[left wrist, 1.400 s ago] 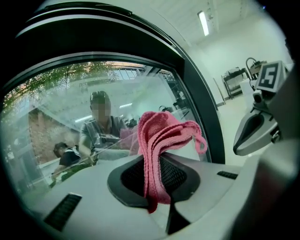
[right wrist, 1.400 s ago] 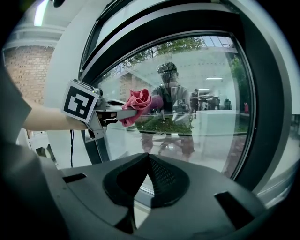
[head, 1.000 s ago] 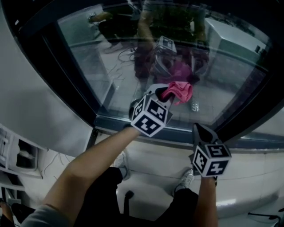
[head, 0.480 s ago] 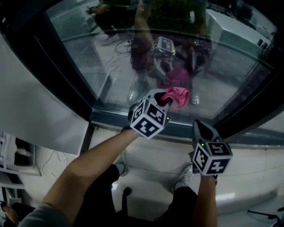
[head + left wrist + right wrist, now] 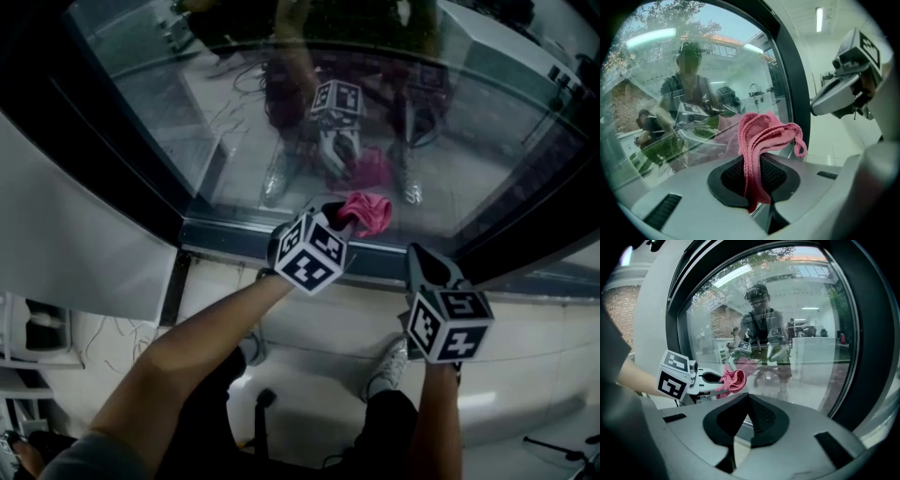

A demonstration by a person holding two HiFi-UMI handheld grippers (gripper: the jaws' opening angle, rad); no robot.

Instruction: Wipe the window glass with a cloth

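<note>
Your left gripper's (image 5: pixel 757 187) jaws are clamped on the cloth (image 5: pixel 761 136), which bunches out past their tips right at the glass (image 5: pixel 487 141), near its bottom edge. Your right gripper's (image 5: pixel 747 416) jaws are together, holding nothing, below the frame (image 5: pixel 225 239).

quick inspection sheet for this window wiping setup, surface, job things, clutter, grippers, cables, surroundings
surface: window glass, with reflections of the person and the room
job's things: pink cloth, bunched, near the glass's lower edge; contact cannot be told
clutter: nothing seen
grippers: left gripper shut on the cloth; right gripper shut, nothing between its jaws, held below the frame
cables: thin cables on the floor at left
surroundings: dark window frame, white wall panel, person's shoes below
</note>
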